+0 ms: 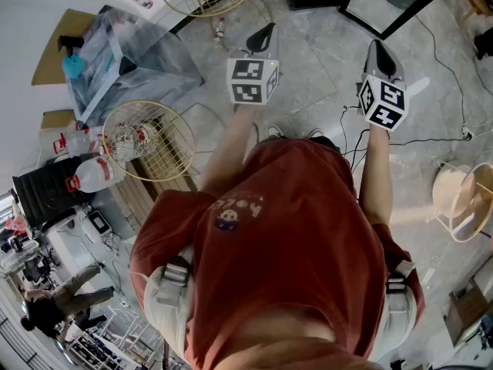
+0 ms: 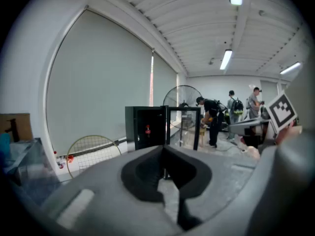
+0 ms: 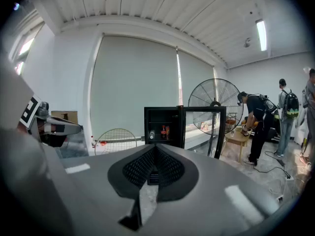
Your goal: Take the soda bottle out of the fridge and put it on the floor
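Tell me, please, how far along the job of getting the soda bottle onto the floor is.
Done: the fridge door stands open. In hand: nothing; the left gripper and right gripper are both shut and empty, well short of the fridge. Left: the soda bottle sits on a shelf inside, to be grasped, lifted out and set on the floor.

Two hand-held grippers (image 1: 266,31) (image 1: 377,48), one fridge (image 3: 165,127), one standing fan (image 3: 215,100)

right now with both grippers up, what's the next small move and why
Probably step toward the fridge, opening the right gripper on the way. The fridge stands well ahead, its door already open, the soda bottle inside. This gripper and the left gripper are shut and empty, far from it.
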Tool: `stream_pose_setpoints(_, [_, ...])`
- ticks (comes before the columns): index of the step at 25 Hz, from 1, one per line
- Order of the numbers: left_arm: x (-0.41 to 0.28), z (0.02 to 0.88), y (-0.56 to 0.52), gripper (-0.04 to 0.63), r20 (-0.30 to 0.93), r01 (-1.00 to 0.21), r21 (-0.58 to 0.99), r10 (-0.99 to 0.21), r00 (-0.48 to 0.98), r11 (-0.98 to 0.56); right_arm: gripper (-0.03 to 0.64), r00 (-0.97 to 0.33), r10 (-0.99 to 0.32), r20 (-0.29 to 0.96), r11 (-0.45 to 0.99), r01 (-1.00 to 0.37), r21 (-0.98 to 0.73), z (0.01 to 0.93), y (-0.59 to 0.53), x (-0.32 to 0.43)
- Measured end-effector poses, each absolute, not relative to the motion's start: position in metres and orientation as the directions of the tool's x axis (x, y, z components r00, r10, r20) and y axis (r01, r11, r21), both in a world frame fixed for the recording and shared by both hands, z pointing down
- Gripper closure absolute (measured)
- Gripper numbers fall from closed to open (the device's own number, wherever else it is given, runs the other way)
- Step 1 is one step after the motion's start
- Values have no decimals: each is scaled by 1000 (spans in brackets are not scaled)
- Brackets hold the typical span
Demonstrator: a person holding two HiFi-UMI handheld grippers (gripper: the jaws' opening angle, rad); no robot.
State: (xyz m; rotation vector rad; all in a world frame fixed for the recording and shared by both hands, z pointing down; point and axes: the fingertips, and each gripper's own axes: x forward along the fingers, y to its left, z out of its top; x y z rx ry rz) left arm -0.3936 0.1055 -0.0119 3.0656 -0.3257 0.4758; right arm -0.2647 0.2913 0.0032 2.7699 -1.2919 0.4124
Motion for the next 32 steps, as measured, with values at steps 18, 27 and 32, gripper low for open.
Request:
stream_pose_setpoints(18, [-370,1,186,595,326,-244,-34,-241,914,-969,618,572,-790,220,-606,-783,-142,20,354,-241])
stream_pose_setpoints(27, [-370,14,198,595,337,-266,-25,-259,905,-964,617,513,-824,240,-553,-820,-147,37,355,-243])
stream_pose_setpoints(32, [-355,15,197,595,333,-263,-20,-254,908,-965,617,516,-820,250,-560,-814,-157,42,358,-230])
